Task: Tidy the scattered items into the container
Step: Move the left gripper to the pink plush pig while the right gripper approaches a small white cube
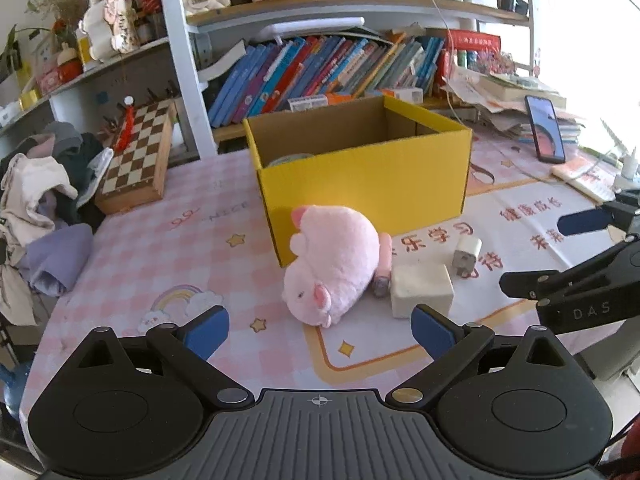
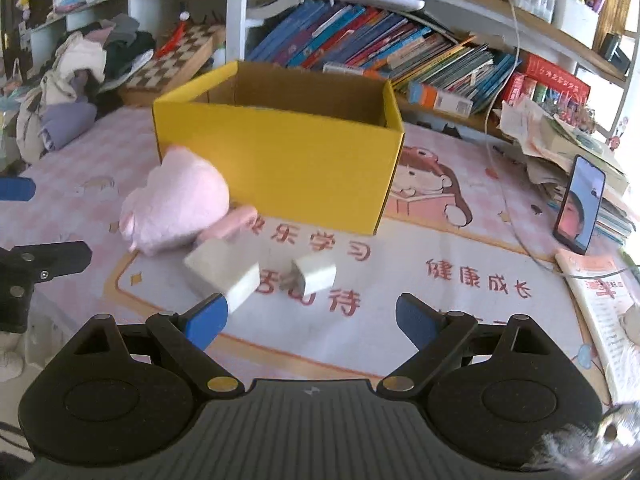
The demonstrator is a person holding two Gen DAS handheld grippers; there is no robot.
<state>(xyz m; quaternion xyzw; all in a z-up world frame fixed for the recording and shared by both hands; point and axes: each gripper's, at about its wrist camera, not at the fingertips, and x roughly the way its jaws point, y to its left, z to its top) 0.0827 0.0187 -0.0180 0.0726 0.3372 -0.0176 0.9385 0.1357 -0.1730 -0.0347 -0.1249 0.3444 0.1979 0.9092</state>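
An open yellow cardboard box (image 1: 364, 184) (image 2: 280, 164) stands on the table. A pink plush pig (image 1: 332, 264) (image 2: 176, 204) lies against its front wall. Beside the pig lie a cream block (image 1: 422, 290) (image 2: 224, 274), a white charger plug (image 1: 467, 254) (image 2: 314, 276) and a small pink tube (image 1: 383, 268) (image 2: 236, 220). My left gripper (image 1: 320, 330) is open and empty, just short of the pig. My right gripper (image 2: 310, 320) is open and empty, just short of the block and plug. A round object shows inside the box (image 1: 290, 159).
A chess box (image 1: 138, 160) and a clothes pile (image 1: 44, 208) sit at the left. A propped phone (image 2: 580, 204), papers and a cable are at the right. A bookshelf (image 1: 320, 72) runs behind the box. A booklet (image 2: 600, 300) lies at the right edge.
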